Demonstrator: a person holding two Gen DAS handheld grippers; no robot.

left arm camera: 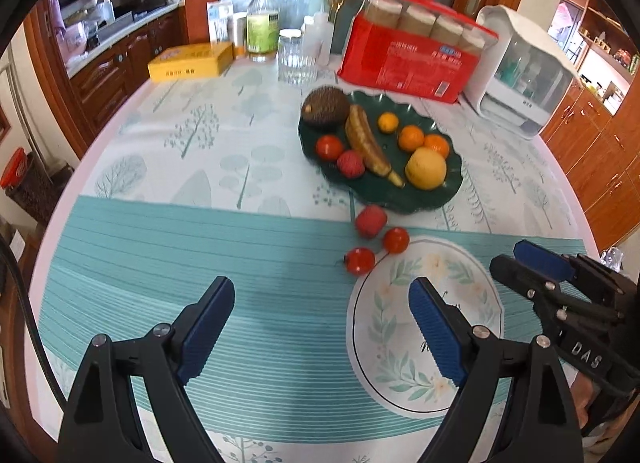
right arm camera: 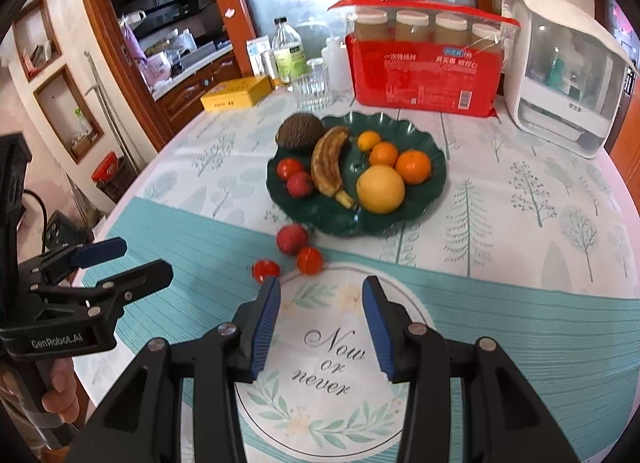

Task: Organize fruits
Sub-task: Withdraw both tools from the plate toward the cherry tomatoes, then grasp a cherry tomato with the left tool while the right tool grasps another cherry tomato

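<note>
Teal-and-white cloth: covers the worktop [right arm camera: 520, 223]; round printed medallion at the near edge, both tools over it or beside it.
Dark green plate [right arm camera: 434, 179]: leaf-shaped, mid-worktop, beyond the medallion; already carries a brown rough-skinned fruit, a spotted banana [right arm camera: 326, 161], a large yellow citrus, three oranges, a tomato and a pink lychee-like fruit.
Loose fruit, location: three pieces off the plate, on the cloth between the plate's near rim and the medallion.
Loose lychee [right arm camera: 292, 238]: pink, bumpy, just beside the plate rim; largest of the three.
Loose tomato, far [right arm camera: 309, 260]: touching or nearly touching the lychee, at the medallion's top edge.
Loose tomato, near [right arm camera: 265, 269]: smallest-looking, stem visible in left view; sits just ahead of the right tool's left finger.
Right tool [right arm camera: 320, 327]: jaws moderately wide, empty, pointed at the plate.
Left tool [left arm camera: 320, 327]: jaws wide, empty; the loose fruit lies ahead and to its right.
Key relation: cluster lies forward and slightly left of the right tool's centreline, close; from the left tool it is forward-right and farther off. Judgement: right tool is the nearer one.
Next move, judgement: small leftward shift and advance would bracket the near tomato; round, likely to roll if nudged by one finger first.
Axis: fruits are round, no preferred grip axis.
</note>
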